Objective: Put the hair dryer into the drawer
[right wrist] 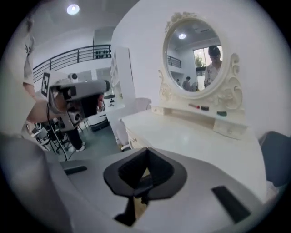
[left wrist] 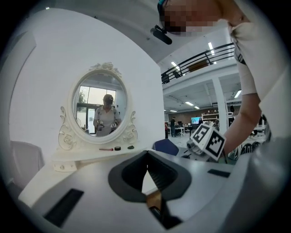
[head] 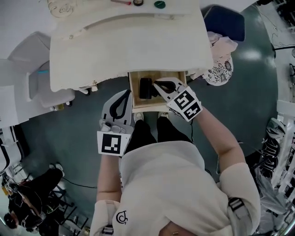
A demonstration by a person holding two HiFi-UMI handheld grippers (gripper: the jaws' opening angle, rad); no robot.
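Observation:
The wooden drawer (head: pixel 134 94) of the white dressing table (head: pixel 129 46) stands pulled out, and a black hair dryer (head: pixel 146 88) lies inside it. My right gripper (head: pixel 157 84) hangs over the drawer just right of the dryer. Its jaws are shut with nothing between them, tips together in the right gripper view (right wrist: pixel 146 153). My left gripper (head: pixel 127 94) is beside the drawer's left front corner and is also shut and empty, its tips meeting in the left gripper view (left wrist: pixel 147 157). Neither gripper touches the dryer.
An oval mirror (left wrist: pixel 101 109) stands at the back of the table, with small items (head: pixel 159 4) on its shelf. A blue chair (head: pixel 226 20) and a patterned cloth (head: pixel 220 71) are to the right. A white seat (head: pixel 44 85) is to the left.

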